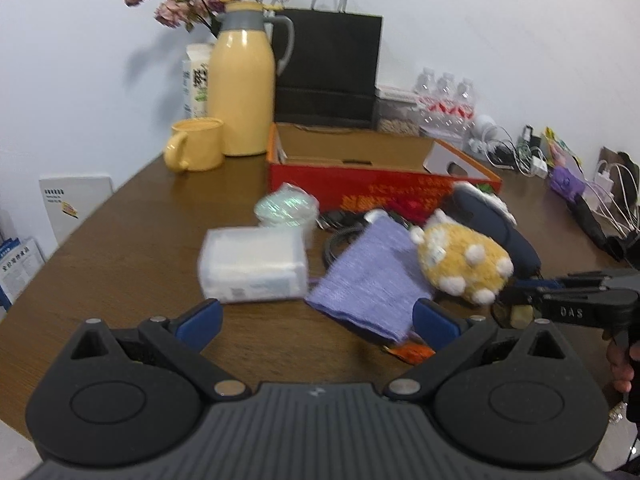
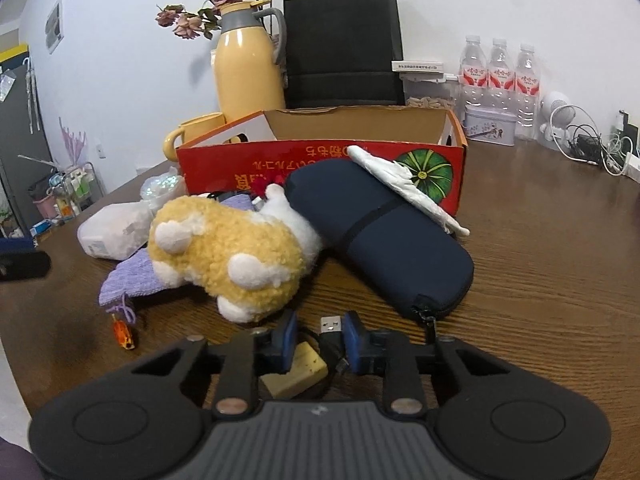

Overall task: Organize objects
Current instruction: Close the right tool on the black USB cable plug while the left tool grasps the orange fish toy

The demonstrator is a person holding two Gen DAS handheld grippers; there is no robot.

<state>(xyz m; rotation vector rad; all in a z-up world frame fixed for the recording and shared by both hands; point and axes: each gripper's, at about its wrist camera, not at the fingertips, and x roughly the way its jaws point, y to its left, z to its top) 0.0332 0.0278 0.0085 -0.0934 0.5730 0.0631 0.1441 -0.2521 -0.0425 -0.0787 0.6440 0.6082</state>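
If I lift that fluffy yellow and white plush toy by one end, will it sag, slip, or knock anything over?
The fluffy yellow and white plush toy looks soft, so it would probably squash and droop rather than stay stiff. It seems light for its bulk. Its curly pile should grip well, not slip. It lies partly on the purple knitted cloth and against the navy zip pouch, so lifting may drag the cloth.

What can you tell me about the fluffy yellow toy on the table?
The plush toy is woolly, golden yellow with white paws and white patches, and looks soft. It lies tipped over on the brown table, not held by anything. It rests partly on a purple cloth, and its white end presses against a dark blue pouch. A red box stands behind it.
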